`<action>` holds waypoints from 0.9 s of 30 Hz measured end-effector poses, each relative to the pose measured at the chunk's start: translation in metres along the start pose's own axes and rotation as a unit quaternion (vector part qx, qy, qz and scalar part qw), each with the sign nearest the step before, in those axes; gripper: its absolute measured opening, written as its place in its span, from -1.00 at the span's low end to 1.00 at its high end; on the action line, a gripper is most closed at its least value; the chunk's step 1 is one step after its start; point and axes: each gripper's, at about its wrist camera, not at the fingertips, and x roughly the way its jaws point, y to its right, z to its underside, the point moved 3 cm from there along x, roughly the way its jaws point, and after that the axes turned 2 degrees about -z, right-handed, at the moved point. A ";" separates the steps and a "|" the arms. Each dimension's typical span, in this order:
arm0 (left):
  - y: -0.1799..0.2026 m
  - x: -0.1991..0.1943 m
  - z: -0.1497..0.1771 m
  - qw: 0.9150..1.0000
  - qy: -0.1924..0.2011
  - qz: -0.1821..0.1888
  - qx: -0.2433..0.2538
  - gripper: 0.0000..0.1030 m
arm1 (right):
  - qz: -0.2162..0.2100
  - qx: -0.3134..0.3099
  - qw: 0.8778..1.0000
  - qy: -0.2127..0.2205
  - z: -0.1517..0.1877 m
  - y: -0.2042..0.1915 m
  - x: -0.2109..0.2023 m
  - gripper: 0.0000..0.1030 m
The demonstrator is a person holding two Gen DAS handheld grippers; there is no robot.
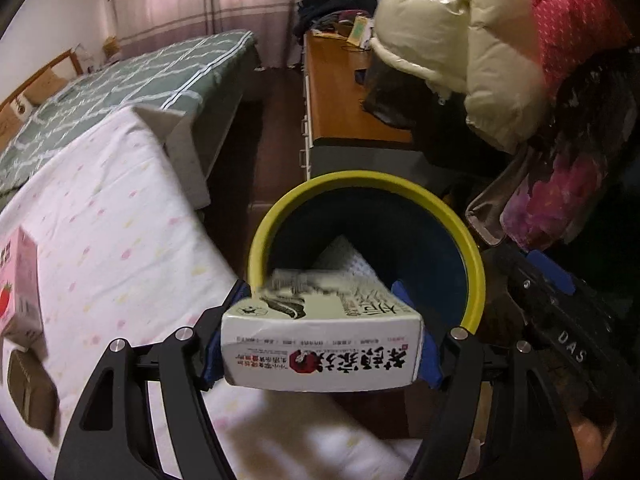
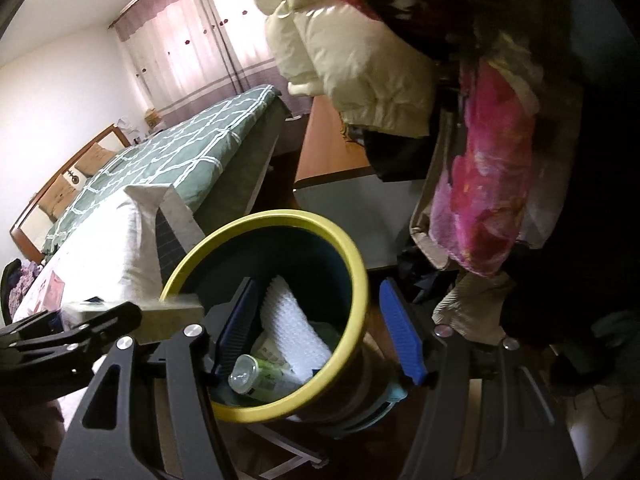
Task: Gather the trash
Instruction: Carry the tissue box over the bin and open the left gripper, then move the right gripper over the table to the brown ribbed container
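Observation:
My left gripper [image 1: 320,308] is shut on a white carton [image 1: 320,344] with black and red print, its blue pads pressing on both sides. The carton hangs over the near rim of a yellow-rimmed dark bin [image 1: 474,264]. In the right wrist view the same carton [image 2: 172,312] pokes in from the left at the bin's rim [image 2: 348,340]. My right gripper [image 2: 320,332] is open above the bin's right side with nothing gripped. Inside the bin lie white bubble wrap [image 2: 288,320] and a clear bottle [image 2: 256,376].
A bed with a white dotted sheet [image 1: 120,220] lies left of the bin, with a pink carton [image 1: 20,280] and a brown box [image 1: 32,392] on it. Padded coats [image 1: 460,40] hang at the right over a wooden desk [image 1: 340,92].

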 end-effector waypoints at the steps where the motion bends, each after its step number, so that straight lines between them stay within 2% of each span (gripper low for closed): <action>1: 0.003 0.002 -0.002 1.000 -0.001 0.000 0.002 0.40 | 0.000 0.000 1.000 0.000 -0.001 0.000 0.000 0.18; 5: 0.002 -0.003 -0.002 1.000 0.005 0.007 -0.004 0.41 | 0.001 -0.004 1.000 0.000 -0.001 -0.003 -0.001 0.18; 7: -0.002 -0.011 0.000 1.000 0.012 0.004 -0.007 0.52 | 0.000 -0.006 1.000 -0.001 -0.001 -0.005 0.000 0.19; 17: -0.066 -0.091 0.030 0.995 0.071 -0.010 -0.069 0.77 | -0.009 -0.026 1.000 -0.007 0.004 -0.030 0.001 0.24; 23: -0.129 -0.137 0.077 0.984 0.102 -0.058 -0.138 0.84 | -0.028 -0.058 0.998 -0.015 0.011 -0.064 0.000 0.25; 27: -0.183 -0.165 0.122 0.968 0.114 -0.104 -0.200 0.86 | -0.046 -0.083 0.995 -0.022 0.019 -0.096 0.001 0.25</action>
